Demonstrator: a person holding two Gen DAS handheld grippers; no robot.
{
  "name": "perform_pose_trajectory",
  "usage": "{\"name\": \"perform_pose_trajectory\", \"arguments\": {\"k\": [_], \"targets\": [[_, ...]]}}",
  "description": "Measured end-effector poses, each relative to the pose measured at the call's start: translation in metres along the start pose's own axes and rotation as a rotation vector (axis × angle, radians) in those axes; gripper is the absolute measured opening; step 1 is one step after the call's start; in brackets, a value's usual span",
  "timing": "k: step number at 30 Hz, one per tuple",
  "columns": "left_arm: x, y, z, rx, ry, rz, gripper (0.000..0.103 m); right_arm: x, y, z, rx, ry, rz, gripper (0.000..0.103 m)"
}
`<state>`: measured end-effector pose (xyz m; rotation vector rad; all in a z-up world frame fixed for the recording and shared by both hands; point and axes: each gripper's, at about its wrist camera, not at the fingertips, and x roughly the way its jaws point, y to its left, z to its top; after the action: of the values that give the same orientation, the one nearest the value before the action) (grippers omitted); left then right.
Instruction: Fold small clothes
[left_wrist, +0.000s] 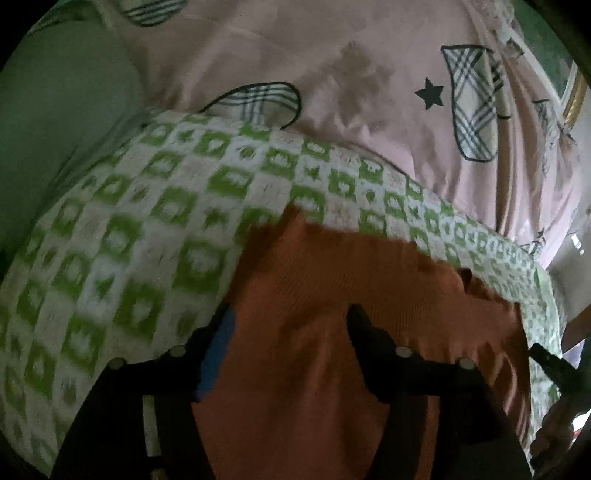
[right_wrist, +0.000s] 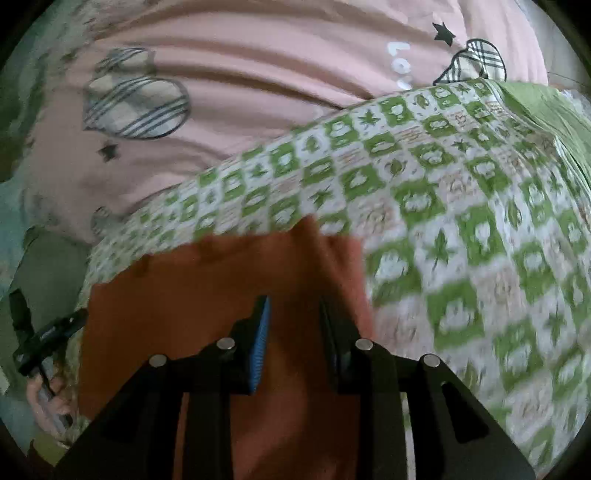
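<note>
A: Nearest the lens, the left gripper (left_wrist: 288, 332) stands with jaws wide, nothing pinched, above the orange garment (left_wrist: 369, 314). The right gripper (right_wrist: 295, 325) has jaws narrow but parted, the cloth beneath them, not clamped.

B: Location of the garment?

A: It lies on the green-and-white checked cover (right_wrist: 461, 221), at that cover's near side. Beyond the cover's far edge lies a pink sheet (right_wrist: 258, 55) printed with plaid shapes and stars.

B: Risks?

A: In my judgement, a loose garment on soft bedding may spring out of its crease. A closing jaw could also catch the checked cover along with the orange fabric and drag both. Views are blurred; the fold's edges cannot be confirmed.
</note>
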<state>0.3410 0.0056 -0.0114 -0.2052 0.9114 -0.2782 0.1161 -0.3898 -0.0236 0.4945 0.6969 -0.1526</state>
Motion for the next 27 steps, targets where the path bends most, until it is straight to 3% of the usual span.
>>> {"name": "perform_pose_trajectory", "arguments": {"k": [6,9,14,18,21,27], "targets": [[-0.049,0.009,-0.085,-0.084,0.025,-0.111,0.064,-0.007,0.017,-0.074,0.003,0.07,0.087,0.032],[-0.064,0.009,-0.12,-0.106,0.05,-0.139,0.064,-0.019,0.006,-0.104,0.013,0.057,0.036,0.032],[-0.075,0.024,-0.16,-0.177,0.105,-0.159,0.066,-0.052,-0.017,-0.126,0.045,0.004,-0.059,0.032],[-0.072,0.033,-0.171,-0.216,0.118,-0.161,0.067,-0.067,-0.017,-0.126,0.055,-0.002,-0.057,0.032],[-0.066,0.04,-0.167,-0.284,0.099,-0.198,0.078,-0.077,-0.009,-0.125,0.052,-0.027,-0.033,0.034],[-0.05,0.045,-0.146,-0.381,0.037,-0.181,0.081,-0.082,0.014,-0.123,0.017,-0.025,0.023,0.042]]}}
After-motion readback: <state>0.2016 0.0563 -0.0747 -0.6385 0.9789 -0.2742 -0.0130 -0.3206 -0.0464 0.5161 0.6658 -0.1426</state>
